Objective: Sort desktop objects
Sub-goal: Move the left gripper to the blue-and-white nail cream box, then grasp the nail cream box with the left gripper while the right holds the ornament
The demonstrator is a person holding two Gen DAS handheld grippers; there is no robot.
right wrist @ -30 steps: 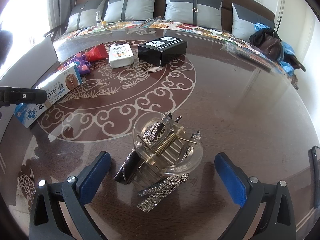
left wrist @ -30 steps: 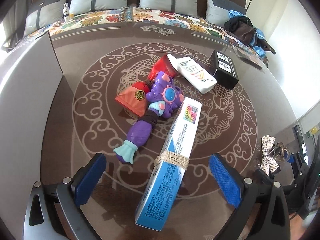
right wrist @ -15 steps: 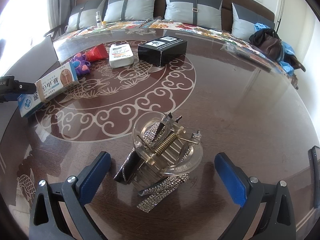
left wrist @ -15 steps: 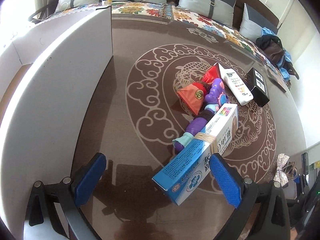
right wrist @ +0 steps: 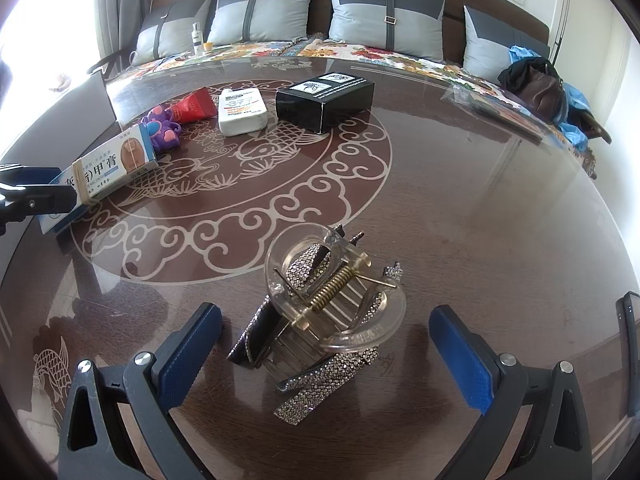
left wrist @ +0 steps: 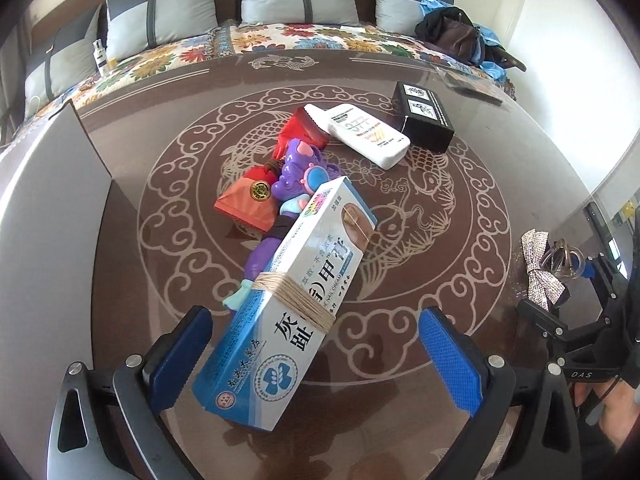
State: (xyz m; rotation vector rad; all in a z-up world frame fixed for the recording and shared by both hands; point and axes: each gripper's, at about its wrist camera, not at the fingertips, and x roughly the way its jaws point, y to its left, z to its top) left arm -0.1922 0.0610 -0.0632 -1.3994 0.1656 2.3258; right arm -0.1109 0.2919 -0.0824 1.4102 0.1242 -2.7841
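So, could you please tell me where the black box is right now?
The black box lies at the table's far right in the left wrist view, touching or nearly touching the white bottle on its left.

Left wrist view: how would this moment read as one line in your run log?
left gripper: jaws open around blue-white box, not clamped | right gripper: jaws open around rhinestone hair clip | both items on table
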